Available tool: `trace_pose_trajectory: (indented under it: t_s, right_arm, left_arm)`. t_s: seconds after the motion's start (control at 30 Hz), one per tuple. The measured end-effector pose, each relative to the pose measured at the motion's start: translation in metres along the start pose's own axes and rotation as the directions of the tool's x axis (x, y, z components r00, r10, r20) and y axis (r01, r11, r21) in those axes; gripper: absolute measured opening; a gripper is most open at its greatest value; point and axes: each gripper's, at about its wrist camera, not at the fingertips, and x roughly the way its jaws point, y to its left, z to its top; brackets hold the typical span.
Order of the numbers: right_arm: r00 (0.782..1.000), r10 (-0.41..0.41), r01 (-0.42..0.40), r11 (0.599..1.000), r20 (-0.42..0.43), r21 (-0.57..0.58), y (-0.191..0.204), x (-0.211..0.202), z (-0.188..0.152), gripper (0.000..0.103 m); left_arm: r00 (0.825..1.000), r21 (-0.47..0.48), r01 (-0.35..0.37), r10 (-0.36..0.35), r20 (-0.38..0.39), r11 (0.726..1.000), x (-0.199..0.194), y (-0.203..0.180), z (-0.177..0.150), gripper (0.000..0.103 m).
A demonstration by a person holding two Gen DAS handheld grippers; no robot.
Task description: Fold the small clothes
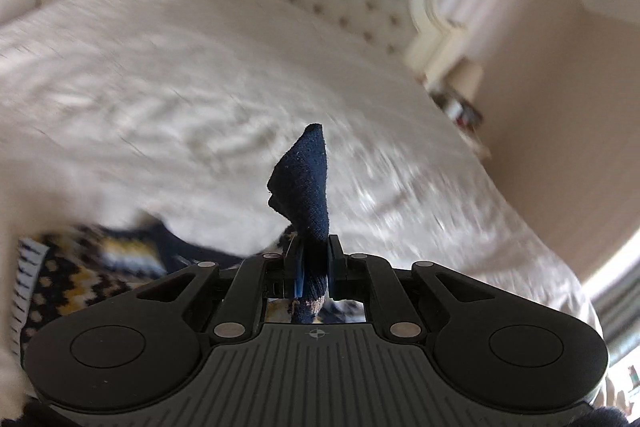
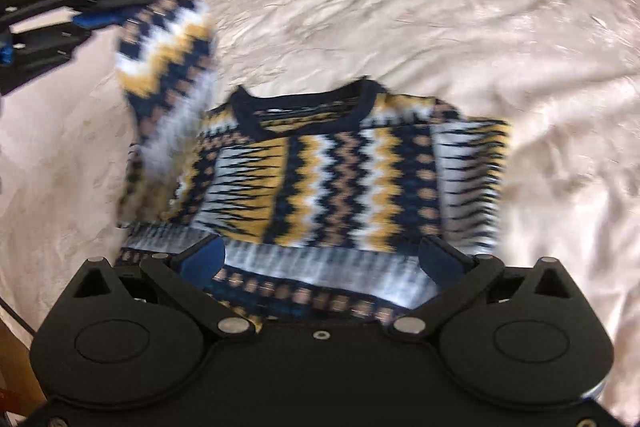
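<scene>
Navy cuff [image 1: 306,179] of the sweater's sleeve [image 2: 168,39] is pinched between the closed fingers of the left hand-held gripper [image 1: 313,263], raised above the bed [image 2: 400,7]. Zigzag-patterned knit sweater [image 2: 336,179] lies flat on the cream bedspread, neckline [image 2: 304,111] away from the camera. Right hand-held gripper [image 2: 322,259] hangs over the hem, fingers spread wide and gripping nothing. Both views are motion-blurred.

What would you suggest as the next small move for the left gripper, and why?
Probably carry the sleeve across onto the sweater body and release. The left gripper holds its navy cuff lifted; the right gripper is open over the hem.
</scene>
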Motion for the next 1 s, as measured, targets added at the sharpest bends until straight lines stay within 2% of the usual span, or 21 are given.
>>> trace_pose_trajectory:
  t_s: [0.07,0.13,0.2,0.27,0.3,0.4,0.53,0.63,0.7,0.87,1.0]
  right_arm:
    - [1.0,-0.01,0.01,1.0,-0.005,0.009,-0.011,-0.005,-0.002,0.103]
    - [1.0,-0.018,0.018,1.0,-0.008,0.015,-0.019,-0.007,-0.003,0.103]
    - [1.0,-0.02,0.021,0.999,-0.01,0.025,-0.024,-0.007,-0.003,0.103]
    - [1.0,-0.024,0.024,0.999,-0.009,0.032,-0.029,-0.009,-0.003,0.103]
    - [1.0,-0.026,0.026,0.999,-0.008,0.035,-0.03,-0.009,-0.003,0.103]
    - [0.999,-0.032,0.032,0.998,-0.003,0.047,-0.035,-0.009,-0.002,0.103]
    - [0.999,-0.049,0.048,0.997,0.009,0.066,-0.038,-0.005,0.003,0.103]
    - [0.997,-0.069,0.068,0.995,0.025,0.067,-0.039,-0.001,0.011,0.103]
    - [0.996,-0.081,0.079,0.995,0.031,0.061,-0.04,0.004,0.019,0.103]
    - [0.997,-0.074,0.072,0.995,0.028,0.067,-0.044,0.025,0.042,0.103]
    - [0.996,-0.092,0.091,0.99,0.011,0.107,-0.054,0.046,0.053,0.103]
  left_arm:
    - [0.999,0.02,0.014,-0.013,-0.046,1.0,0.024,-0.011,-0.009,0.011]
    - [0.996,0.04,0.046,-0.043,-0.076,0.998,0.041,-0.015,-0.016,0.018]
    - [0.991,0.065,0.078,-0.07,-0.115,0.995,0.052,-0.017,-0.021,0.033]
    - [0.984,0.089,0.102,-0.088,-0.156,0.991,0.057,-0.026,-0.027,0.043]
    - [0.982,0.099,0.105,-0.088,-0.167,0.99,0.057,-0.03,-0.029,0.053]
    - [0.982,0.131,0.093,-0.069,-0.175,0.987,0.055,-0.025,-0.032,0.068]
    - [0.983,0.168,0.051,-0.02,-0.182,0.984,0.033,-0.027,-0.038,0.073]
    - [0.982,0.183,-0.03,0.063,-0.178,0.983,0.022,-0.001,-0.038,0.073]
    - [0.974,0.183,-0.095,0.129,-0.184,0.979,0.018,0.023,-0.038,0.073]
    - [0.937,0.142,-0.249,0.275,-0.214,0.958,0.009,0.088,-0.042,0.073]
    - [0.903,0.143,-0.316,0.344,-0.259,0.938,0.009,0.121,-0.047,0.073]
